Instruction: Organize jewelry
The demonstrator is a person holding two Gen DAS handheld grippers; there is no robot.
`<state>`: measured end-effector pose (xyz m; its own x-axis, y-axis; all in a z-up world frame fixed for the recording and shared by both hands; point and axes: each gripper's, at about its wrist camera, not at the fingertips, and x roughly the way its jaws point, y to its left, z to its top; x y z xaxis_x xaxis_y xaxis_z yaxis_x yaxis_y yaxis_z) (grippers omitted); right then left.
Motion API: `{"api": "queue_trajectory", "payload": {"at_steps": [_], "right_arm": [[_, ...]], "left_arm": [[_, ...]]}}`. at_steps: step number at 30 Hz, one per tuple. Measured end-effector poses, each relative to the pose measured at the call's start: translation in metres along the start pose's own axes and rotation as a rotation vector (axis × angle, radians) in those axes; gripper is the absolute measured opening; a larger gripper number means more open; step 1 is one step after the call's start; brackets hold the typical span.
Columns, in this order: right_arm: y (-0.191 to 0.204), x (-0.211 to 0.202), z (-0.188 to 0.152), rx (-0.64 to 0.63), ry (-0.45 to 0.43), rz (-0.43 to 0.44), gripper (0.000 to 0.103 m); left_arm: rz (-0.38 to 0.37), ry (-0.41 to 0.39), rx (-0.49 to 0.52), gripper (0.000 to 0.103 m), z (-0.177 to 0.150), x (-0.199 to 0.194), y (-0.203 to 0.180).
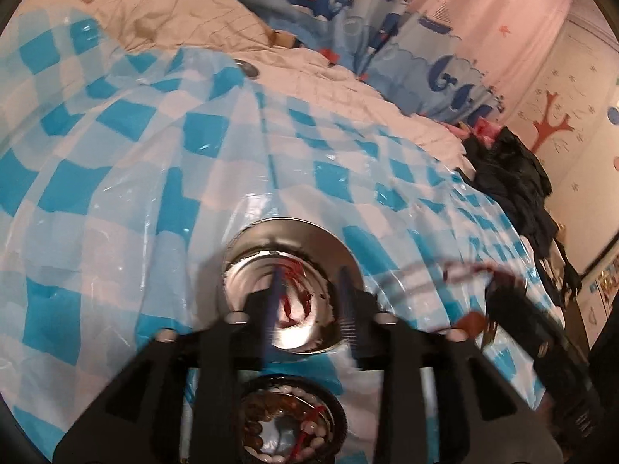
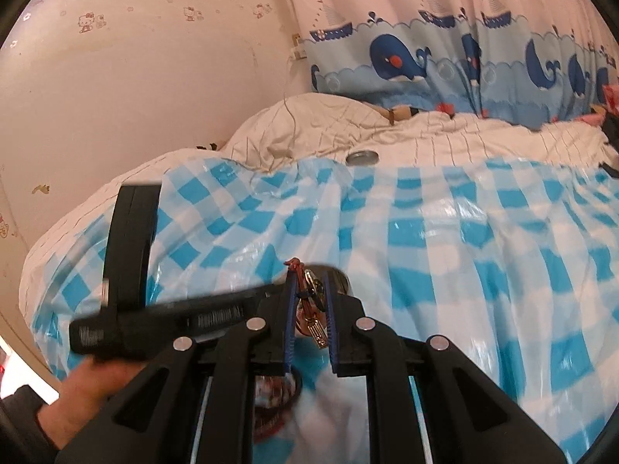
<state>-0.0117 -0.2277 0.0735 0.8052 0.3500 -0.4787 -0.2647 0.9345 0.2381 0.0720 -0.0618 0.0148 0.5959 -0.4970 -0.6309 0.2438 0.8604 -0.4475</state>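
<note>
A steel bowl (image 1: 247, 247) stands on the blue-checked plastic sheet (image 1: 154, 178), and a red string piece (image 1: 298, 270) lies inside it. My left gripper (image 1: 309, 270) hangs over the bowl with its jaws apart and nothing pressed between them. Nearer to me is a dark-rimmed dish (image 1: 336, 417) holding brown and white bead bracelets. My right gripper (image 2: 309, 274) is shut on a brown cord with a gold metal pendant (image 2: 315, 328), lifted just in front of the bowl (image 2: 342, 282). In the left wrist view it is a blur at the right (image 1: 503, 290).
The sheet covers a bed with a white quilt and pillow (image 2: 309, 123). A small round metal lid (image 2: 361, 157) lies at the sheet's far edge. Dark clothes (image 1: 510, 178) are heaped at the bed's right end. A whale-print curtain (image 2: 445, 58) hangs behind.
</note>
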Motion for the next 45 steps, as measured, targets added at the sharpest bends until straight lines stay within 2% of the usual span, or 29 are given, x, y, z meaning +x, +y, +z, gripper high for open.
{"api": "queue_trajectory", "payload": {"at_steps": [3, 5, 6, 7, 8, 12, 15, 19, 24, 27, 31, 36, 37, 38, 39, 40, 42, 45], "right_arm": [[-0.002, 0.021, 0.011, 0.028, 0.006, 0.028, 0.014], [-0.009, 0.042, 0.013, 0.078, 0.055, 0.053, 0.016], [-0.013, 0.059, 0.011, 0.086, 0.124, 0.046, 0.021], [-0.016, 0.073, 0.006, 0.085, 0.182, 0.013, 0.031], [-0.02, 0.077, 0.002, 0.091, 0.196, -0.008, 0.031], [-0.029, 0.057, -0.005, 0.125, 0.185, -0.029, 0.032], [-0.032, 0.031, -0.014, 0.134, 0.174, -0.027, 0.037], [-0.032, 0.016, -0.038, 0.166, 0.219, -0.015, 0.038], [-0.021, 0.025, -0.048, 0.147, 0.268, 0.007, 0.038], [-0.018, 0.028, -0.052, 0.135, 0.29, 0.012, 0.038], [-0.021, 0.032, -0.053, 0.151, 0.304, 0.011, 0.045], [-0.019, 0.037, -0.057, 0.156, 0.332, 0.031, 0.045], [-0.018, 0.038, -0.057, 0.151, 0.336, 0.032, 0.045], [-0.017, 0.039, -0.058, 0.149, 0.339, 0.033, 0.045], [-0.017, 0.04, -0.059, 0.148, 0.343, 0.034, 0.045], [-0.016, 0.041, -0.059, 0.147, 0.345, 0.033, 0.045], [-0.016, 0.042, -0.061, 0.148, 0.352, 0.03, 0.045], [-0.015, 0.044, -0.062, 0.147, 0.359, 0.035, 0.045]], "left_arm": [[0.022, -0.014, -0.023, 0.049, 0.002, -0.006, 0.007], [0.044, -0.024, -0.028, 0.053, 0.004, -0.014, 0.012], [0.059, -0.03, -0.03, 0.055, 0.004, -0.019, 0.016], [0.073, -0.031, -0.03, 0.056, 0.003, -0.024, 0.019], [0.091, -0.029, -0.025, 0.057, 0.002, -0.028, 0.022], [0.159, -0.019, 0.006, 0.061, -0.006, -0.048, 0.034], [0.197, 0.0, 0.026, 0.063, -0.013, -0.058, 0.042], [0.223, 0.02, 0.049, 0.064, -0.022, -0.062, 0.049], [0.197, 0.075, 0.09, 0.065, -0.036, -0.053, 0.046], [0.181, 0.107, 0.152, 0.065, -0.046, -0.046, 0.036], [0.182, 0.136, 0.222, 0.065, -0.058, -0.04, 0.027], [0.149, 0.15, 0.2, 0.065, -0.062, -0.038, 0.031], [0.14, 0.153, 0.204, 0.064, -0.063, -0.038, 0.031], [0.135, 0.15, 0.217, 0.059, -0.063, -0.039, 0.029], [0.123, 0.158, 0.23, 0.049, -0.065, -0.039, 0.026], [0.116, 0.165, 0.239, 0.043, -0.065, -0.038, 0.024], [0.119, 0.184, 0.275, 0.02, -0.069, -0.038, 0.019], [0.115, 0.187, 0.275, 0.013, -0.067, -0.042, 0.021]]}}
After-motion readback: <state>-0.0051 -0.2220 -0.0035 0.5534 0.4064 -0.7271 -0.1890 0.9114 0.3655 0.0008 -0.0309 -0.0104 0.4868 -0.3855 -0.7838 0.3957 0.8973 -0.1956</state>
